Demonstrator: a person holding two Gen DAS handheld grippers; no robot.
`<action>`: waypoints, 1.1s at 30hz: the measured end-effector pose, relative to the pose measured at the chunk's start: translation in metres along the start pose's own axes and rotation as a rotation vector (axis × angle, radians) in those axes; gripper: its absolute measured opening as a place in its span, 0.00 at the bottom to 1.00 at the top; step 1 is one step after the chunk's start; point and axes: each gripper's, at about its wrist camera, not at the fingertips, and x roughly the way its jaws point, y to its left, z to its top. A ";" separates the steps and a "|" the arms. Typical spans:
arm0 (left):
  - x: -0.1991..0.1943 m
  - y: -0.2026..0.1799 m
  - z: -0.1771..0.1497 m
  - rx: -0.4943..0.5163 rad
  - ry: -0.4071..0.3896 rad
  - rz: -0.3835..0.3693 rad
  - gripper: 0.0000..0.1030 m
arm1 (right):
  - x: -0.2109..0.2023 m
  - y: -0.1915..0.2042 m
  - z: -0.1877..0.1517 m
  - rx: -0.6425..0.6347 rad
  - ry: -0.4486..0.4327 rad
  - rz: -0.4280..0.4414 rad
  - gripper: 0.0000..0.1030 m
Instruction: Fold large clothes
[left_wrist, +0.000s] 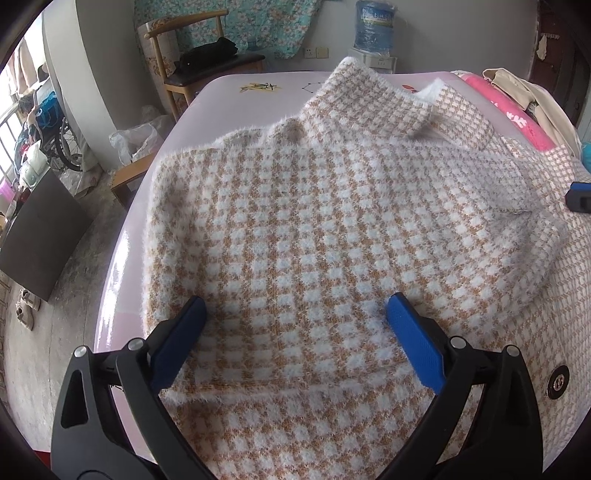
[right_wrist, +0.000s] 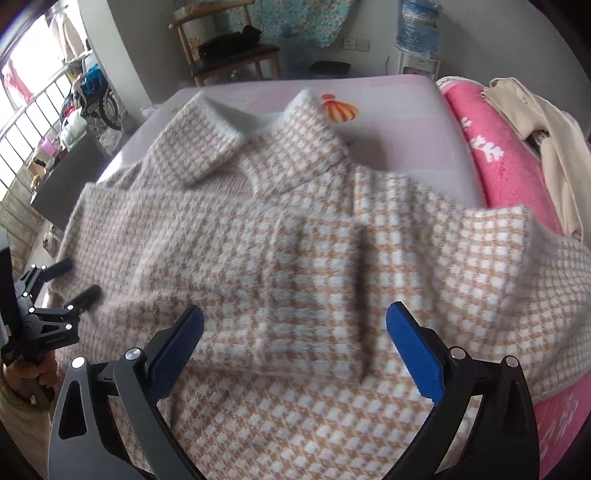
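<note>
A large fuzzy coat (left_wrist: 314, 221) in a tan and white check lies spread on a pale pink table (left_wrist: 229, 88), collar toward the far edge. It also fills the right wrist view (right_wrist: 295, 258), with a sleeve folded across its body. My left gripper (left_wrist: 295, 306) is open and empty, hovering over the coat's near left part. My right gripper (right_wrist: 295, 317) is open and empty over the coat's near middle. The left gripper also shows in the right wrist view (right_wrist: 79, 275), at the coat's left edge. A round snap button (left_wrist: 557, 382) shows at the right.
A pink blanket (right_wrist: 495, 147) and a beige garment (right_wrist: 546, 133) lie on the right of the table. A wooden chair (left_wrist: 199, 62) with black cloth and a water dispenser (left_wrist: 375, 33) stand behind the table. Clutter and a dark board (left_wrist: 40, 236) sit on the floor at left.
</note>
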 end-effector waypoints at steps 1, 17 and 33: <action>0.000 0.000 0.000 0.000 0.001 0.000 0.92 | -0.014 -0.018 0.002 0.034 -0.025 0.002 0.94; 0.002 0.002 0.003 -0.015 0.025 -0.007 0.92 | -0.108 -0.365 -0.075 0.820 -0.091 -0.296 0.78; 0.004 0.002 0.006 -0.017 0.031 -0.008 0.92 | -0.074 -0.432 -0.102 1.013 -0.156 -0.247 0.43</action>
